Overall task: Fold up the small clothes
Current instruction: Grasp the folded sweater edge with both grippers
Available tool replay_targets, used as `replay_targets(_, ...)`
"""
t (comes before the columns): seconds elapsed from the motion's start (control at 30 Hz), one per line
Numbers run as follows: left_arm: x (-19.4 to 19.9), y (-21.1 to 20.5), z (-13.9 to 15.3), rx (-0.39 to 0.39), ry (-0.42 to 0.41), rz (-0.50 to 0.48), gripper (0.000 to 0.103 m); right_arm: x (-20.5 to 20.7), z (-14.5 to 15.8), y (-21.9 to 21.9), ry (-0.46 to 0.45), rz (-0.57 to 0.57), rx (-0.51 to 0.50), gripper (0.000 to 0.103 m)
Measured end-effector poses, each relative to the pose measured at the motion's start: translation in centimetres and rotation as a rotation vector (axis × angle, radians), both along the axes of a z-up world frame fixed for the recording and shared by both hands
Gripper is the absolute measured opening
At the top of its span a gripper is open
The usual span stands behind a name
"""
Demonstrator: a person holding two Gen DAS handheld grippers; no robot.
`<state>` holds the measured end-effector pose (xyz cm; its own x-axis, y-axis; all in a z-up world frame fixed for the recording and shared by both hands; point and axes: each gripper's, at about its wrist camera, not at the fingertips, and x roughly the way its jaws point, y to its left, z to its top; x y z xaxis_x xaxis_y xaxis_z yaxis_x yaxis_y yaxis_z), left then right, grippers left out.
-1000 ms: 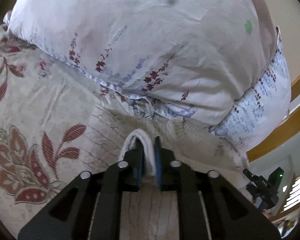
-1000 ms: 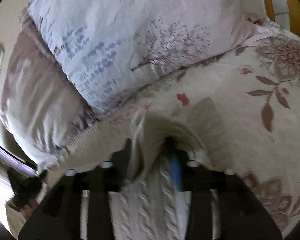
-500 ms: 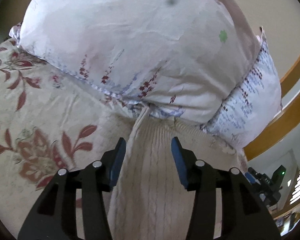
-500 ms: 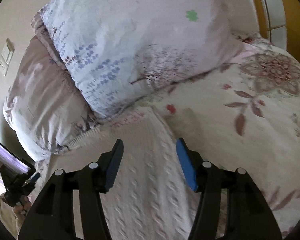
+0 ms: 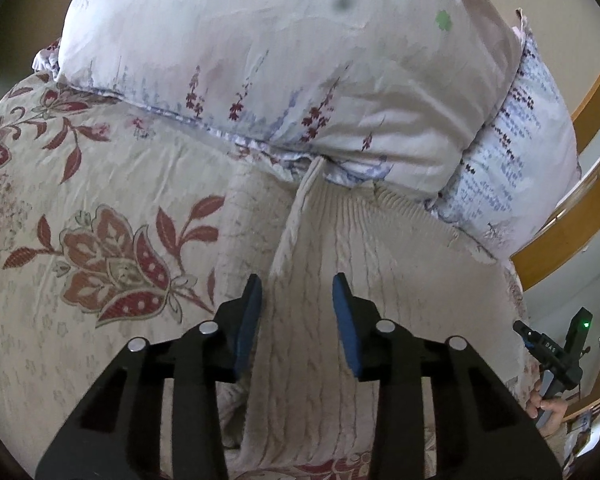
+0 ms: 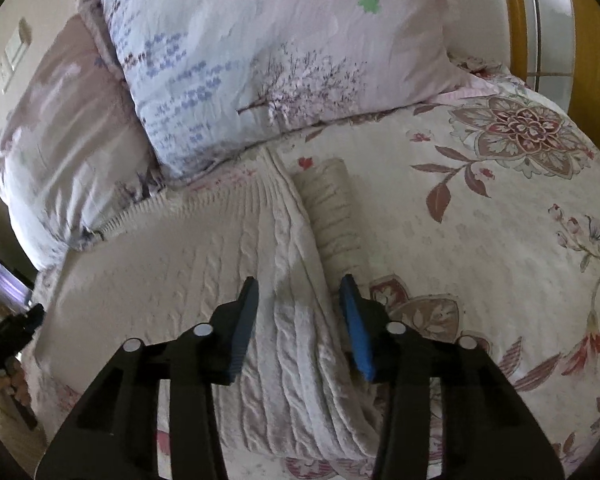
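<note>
With the cream cable-knit sweater (image 5: pixel 340 280) lying part-folded on the floral bedspread (image 5: pixel 100 200), hem against the pale printed pillows (image 5: pixel 300 80), and both left gripper (image 5: pixel 296 292) and right gripper (image 6: pixel 298 296) wide open and empty, best to pinch the 2 layers at the fold edge evenly.

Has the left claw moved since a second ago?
Yes. The left gripper let go of the sweater, opened, and pulled back from the pillow.

One cream knit sweater (image 6: pixel 228 280), two pillows (image 6: pixel 284 64); one floral bedspread (image 6: pixel 500 220), two grippers (image 6: pixel 299 312)
</note>
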<state>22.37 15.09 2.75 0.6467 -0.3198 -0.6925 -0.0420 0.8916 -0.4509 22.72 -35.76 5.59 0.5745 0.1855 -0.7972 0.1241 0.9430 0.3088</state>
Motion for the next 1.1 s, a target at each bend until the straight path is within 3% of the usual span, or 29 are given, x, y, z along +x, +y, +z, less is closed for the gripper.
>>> replay_targets(0.1,0.1,-0.1,-0.5,0.006,0.019,0.001,0.025,-0.1,-0.5,0.3,0.011,0.012,-0.039,0.033)
replay_targets(0.17,0.1,0.0,-0.9,0.009,0.028,0.002,0.018,-0.3,-0.5,0.4,0.009,0.013,-0.068,0.022)
replay_targets(0.2,0.1,0.0,-1.0,0.010,0.030,0.003,0.014,-0.4,-0.5,0.4,0.008,0.015,-0.074,0.011)
replay_targets(0.3,-0.1,0.2,-1.0,0.002,0.032,0.002,0.009,-0.9,-0.1,0.3,-0.008,0.017,-0.064,0.009)
replay_targets(0.67,-1.3,1.1,-0.7,-0.009,0.025,-0.012,0.007,-3.1,0.9,0.1,-0.015,-0.009,-0.043,0.009)
replay_targets(0.83,-1.4,1.2,-1.4,-0.009,0.032,-0.005,0.007,-2.1,-0.2,-0.1,0.005,-0.038,-0.069,0.009)
replay_targets(1.0,-1.6,1.2,-1.1,-0.019,0.027,-0.004,0.013,-1.3,-0.5,1.1,0.014,-0.024,-0.156,0.010)
replay_targets(1.07,-1.9,1.3,-0.4,-0.011,0.009,0.000,0.025,-1.4,0.0,1.1,0.010,-0.029,-0.166,0.020)
replay_targets(1.1,-2.1,1.3,0.0,-0.005,-0.004,0.005,0.031,-1.5,0.3,1.1,0.002,-0.036,-0.170,0.031)
